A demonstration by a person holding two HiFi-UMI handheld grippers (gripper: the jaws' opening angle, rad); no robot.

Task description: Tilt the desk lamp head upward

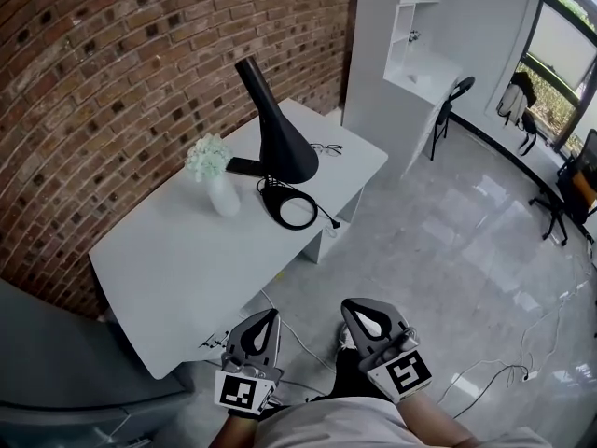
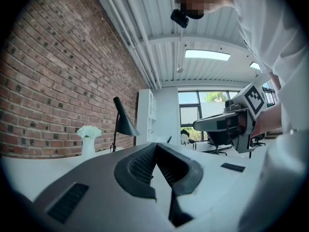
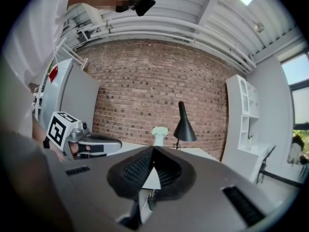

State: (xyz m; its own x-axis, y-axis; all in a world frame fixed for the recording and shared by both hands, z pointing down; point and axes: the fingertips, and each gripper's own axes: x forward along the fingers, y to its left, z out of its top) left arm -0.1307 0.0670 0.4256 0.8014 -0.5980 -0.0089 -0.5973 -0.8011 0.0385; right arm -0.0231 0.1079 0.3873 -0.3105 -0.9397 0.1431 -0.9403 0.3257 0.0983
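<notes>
The black desk lamp (image 1: 280, 138) stands on the white desk (image 1: 187, 269) by the brick wall, its cone head pointing down over a ring base (image 1: 294, 205). It also shows far off in the left gripper view, lamp (image 2: 123, 122), and in the right gripper view, lamp (image 3: 184, 124). My left gripper (image 1: 270, 315) and right gripper (image 1: 351, 306) are held low, close to the person's body and off the desk's front edge, well short of the lamp. Both are shut with nothing between the jaws, left gripper (image 2: 155, 145) and right gripper (image 3: 153, 149).
A white vase of white flowers (image 1: 213, 171) stands left of the lamp, and glasses (image 1: 326, 149) lie to its right. A white shelf unit (image 1: 420, 35) and chairs (image 1: 452, 105) are at the right. Cables (image 1: 504, 371) trail over the glossy floor.
</notes>
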